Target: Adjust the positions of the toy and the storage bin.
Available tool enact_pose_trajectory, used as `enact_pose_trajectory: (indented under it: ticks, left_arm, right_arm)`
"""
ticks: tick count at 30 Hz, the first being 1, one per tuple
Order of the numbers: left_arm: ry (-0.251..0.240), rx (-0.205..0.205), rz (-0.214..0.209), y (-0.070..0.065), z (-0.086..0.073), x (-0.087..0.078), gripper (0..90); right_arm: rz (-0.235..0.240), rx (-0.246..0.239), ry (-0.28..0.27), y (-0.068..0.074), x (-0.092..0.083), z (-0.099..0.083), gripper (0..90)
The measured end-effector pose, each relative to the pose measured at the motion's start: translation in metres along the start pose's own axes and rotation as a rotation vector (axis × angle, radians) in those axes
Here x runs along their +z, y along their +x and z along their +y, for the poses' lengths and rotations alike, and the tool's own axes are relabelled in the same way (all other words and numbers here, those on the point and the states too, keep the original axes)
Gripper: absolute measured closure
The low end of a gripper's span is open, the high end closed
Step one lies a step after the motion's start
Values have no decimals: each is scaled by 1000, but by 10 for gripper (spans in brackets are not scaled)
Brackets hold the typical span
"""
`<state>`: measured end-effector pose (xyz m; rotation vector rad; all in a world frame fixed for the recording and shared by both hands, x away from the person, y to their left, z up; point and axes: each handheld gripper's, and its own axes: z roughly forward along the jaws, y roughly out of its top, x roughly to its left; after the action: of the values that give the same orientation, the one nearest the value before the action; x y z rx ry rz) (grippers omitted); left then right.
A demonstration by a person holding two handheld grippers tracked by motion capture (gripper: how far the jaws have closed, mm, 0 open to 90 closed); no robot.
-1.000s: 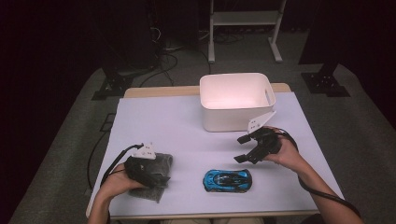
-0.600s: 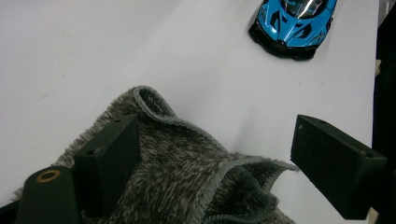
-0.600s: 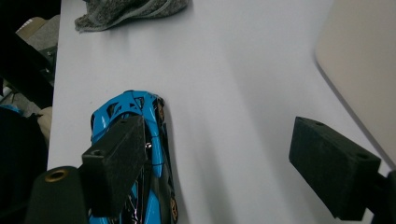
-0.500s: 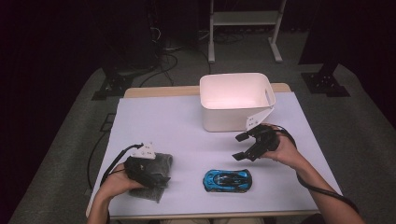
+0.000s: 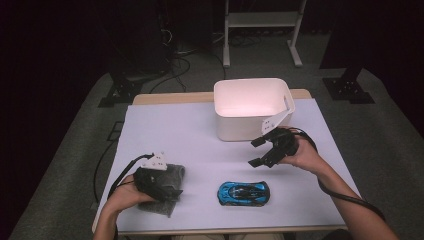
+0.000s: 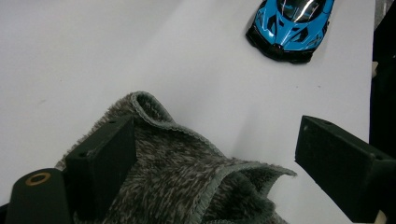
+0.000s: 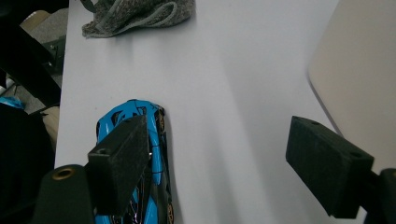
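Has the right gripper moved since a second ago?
Yes, slightly: the right gripper has edged up the high view toward the white bin, away from the blue toy car, which stayed put.

**What the frames hide or cut off**

In the high view, the crumpled grey fleece cloth (image 5: pixel 170 192) lies partly under the left gripper (image 5: pixel 167 191), so its middle is covered. In the left gripper view the cloth runs off the bottom edge, and the glossy blue toy sports car (image 6: pixel 290 25) beyond it is cut by the top edge. In the right gripper view one of the black fingers (image 7: pixel 122 161) hides part of the car, whose rear leaves the bottom edge. The white plastic bin (image 7: pixel 362 81) beside it is blurred and cropped.
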<state>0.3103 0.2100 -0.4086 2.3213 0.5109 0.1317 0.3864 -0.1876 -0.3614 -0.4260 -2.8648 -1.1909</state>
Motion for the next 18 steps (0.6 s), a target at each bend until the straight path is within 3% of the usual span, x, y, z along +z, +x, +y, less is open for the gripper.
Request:
enact_pose_trajectory:
  ticks: [18]
  left_arm:
    - [-10, -9, -10, 1, -1, -1, 111]
  right_arm:
    - [-30, -63, 21, -15, -20, 38, 199]
